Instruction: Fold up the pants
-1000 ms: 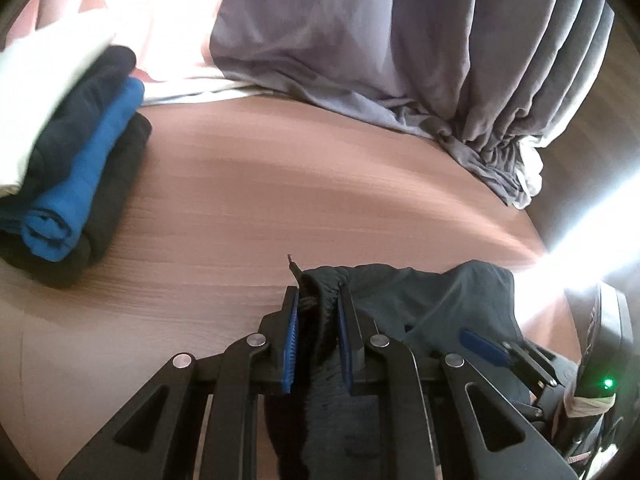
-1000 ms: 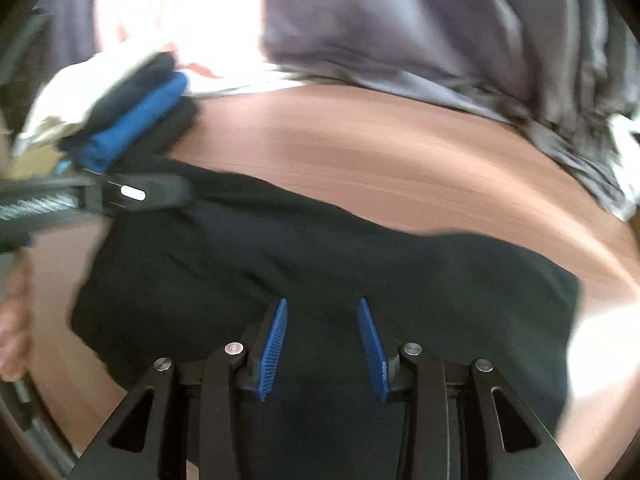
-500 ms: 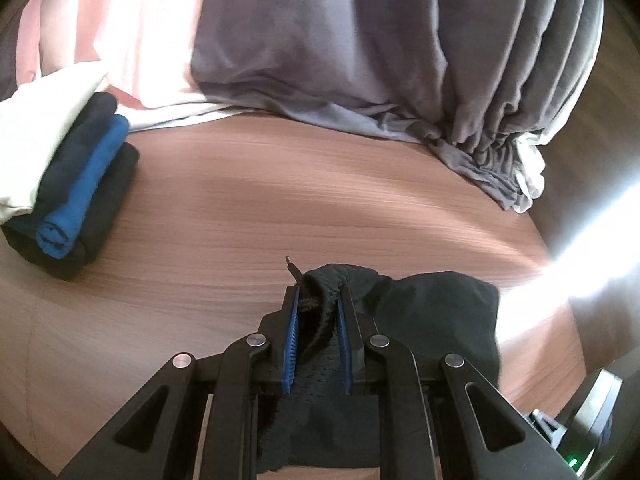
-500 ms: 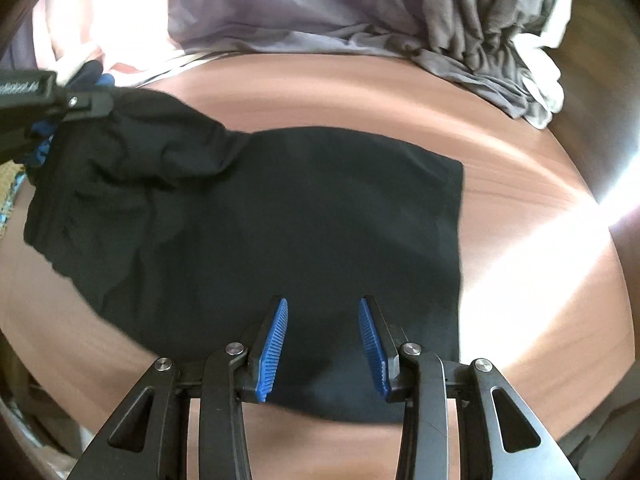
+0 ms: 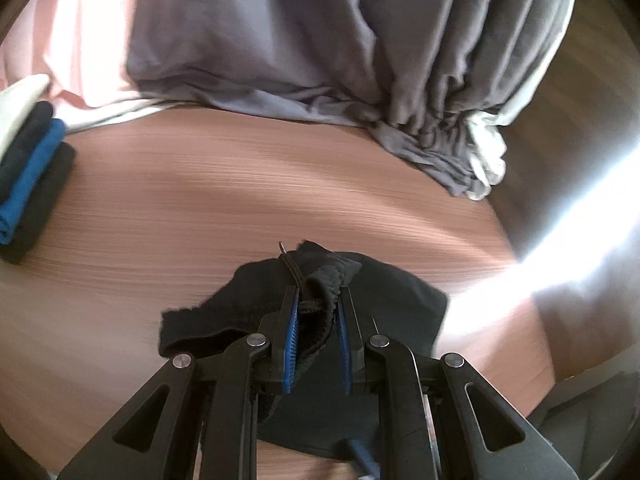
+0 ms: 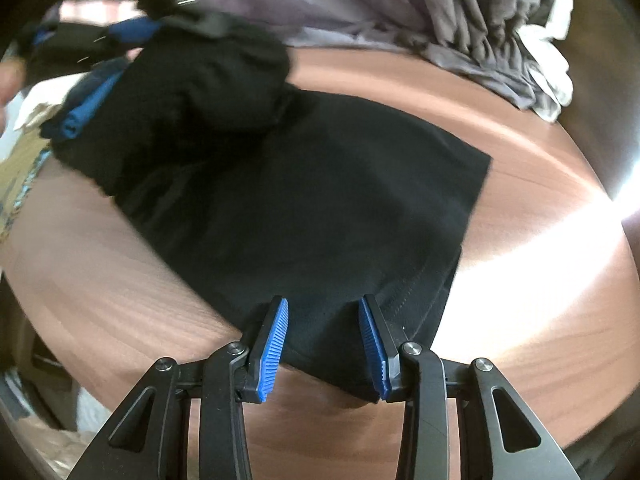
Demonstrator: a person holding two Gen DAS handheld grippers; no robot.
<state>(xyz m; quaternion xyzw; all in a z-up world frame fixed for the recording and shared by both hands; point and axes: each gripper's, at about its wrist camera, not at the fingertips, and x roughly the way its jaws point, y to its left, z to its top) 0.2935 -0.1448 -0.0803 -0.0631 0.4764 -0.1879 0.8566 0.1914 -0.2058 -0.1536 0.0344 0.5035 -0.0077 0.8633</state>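
A: How far has the folding been taken?

B: A first fold is judged to be under way, not finished. The black pants are spread on the wooden table, and the gathered waistband end is pinched between the nearly closed pads of the left gripper and held above the flat part. It has not been laid down, and the smoothing and any further fold are left.

A: And the other claw?

B: The right gripper is seen with its jaws spread, poised over the near hem of the pants. No cloth appears to be pressed by the pads, though the hem under the right pad is partly hidden, so contact cannot be ruled out.

A: What is given by one view and not the other?

B: In the right wrist view the full flat panel is shown, with the raised bunch blurred at upper left. In the left wrist view the grip itself is shown clearly, cord and elastic between the blue pads. A stack of folded clothes at the table's left edge is clearer there, and a grey curtain is seen behind.
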